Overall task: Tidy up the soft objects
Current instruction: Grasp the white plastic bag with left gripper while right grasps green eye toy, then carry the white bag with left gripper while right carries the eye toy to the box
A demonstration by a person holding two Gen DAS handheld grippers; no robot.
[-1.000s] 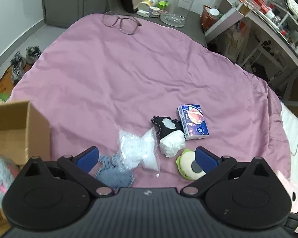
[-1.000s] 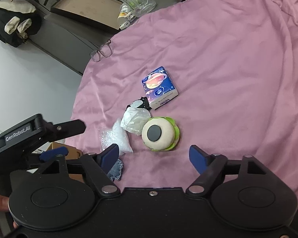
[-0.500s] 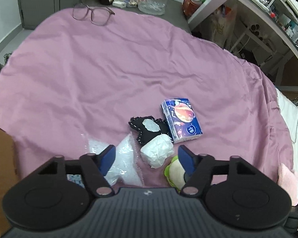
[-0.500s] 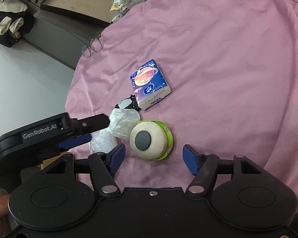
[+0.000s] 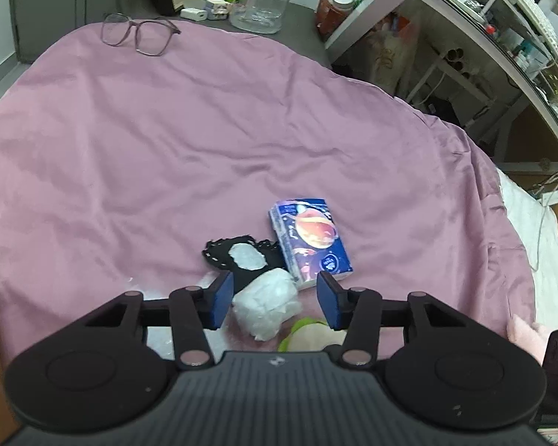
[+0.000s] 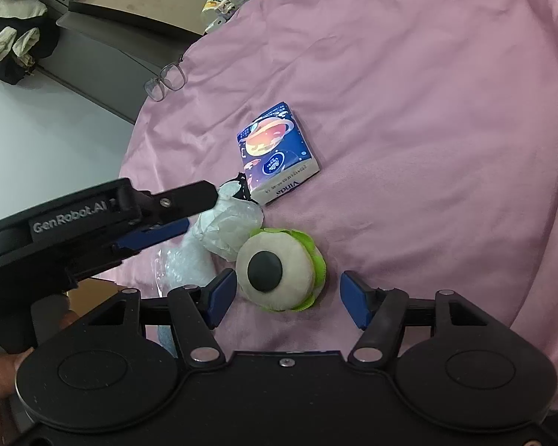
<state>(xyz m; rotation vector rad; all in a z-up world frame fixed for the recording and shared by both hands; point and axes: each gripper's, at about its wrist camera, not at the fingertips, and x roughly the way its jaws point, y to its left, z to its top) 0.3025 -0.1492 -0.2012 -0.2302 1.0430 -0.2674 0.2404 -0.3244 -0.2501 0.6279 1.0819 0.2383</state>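
**Two grasps lined up, neither closed**

Left wrist view: left gripper (image 5: 273, 299), fingers spread, straddles the crumpled white plastic-wrapped bundle (image 5: 266, 306) on the mauve bedspread (image 5: 167, 148) — approach step, by my judgement; closing comes next.

Right wrist view: right gripper (image 6: 286, 293), fingers spread, brackets the round cream-and-green plush eyeball toy (image 6: 279, 271) — squashy, untouched.

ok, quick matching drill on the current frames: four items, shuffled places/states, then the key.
Items:
1. white crumpled bundle
2. round green-rimmed plush
3. tissue pack
4. eyeglasses

Places:
A. far edge of the purple sheet
B. between the open left gripper fingers
C. between the open right gripper fingers
D. flat, planet print up

Pairs: 1-B, 2-C, 3-D, 4-A
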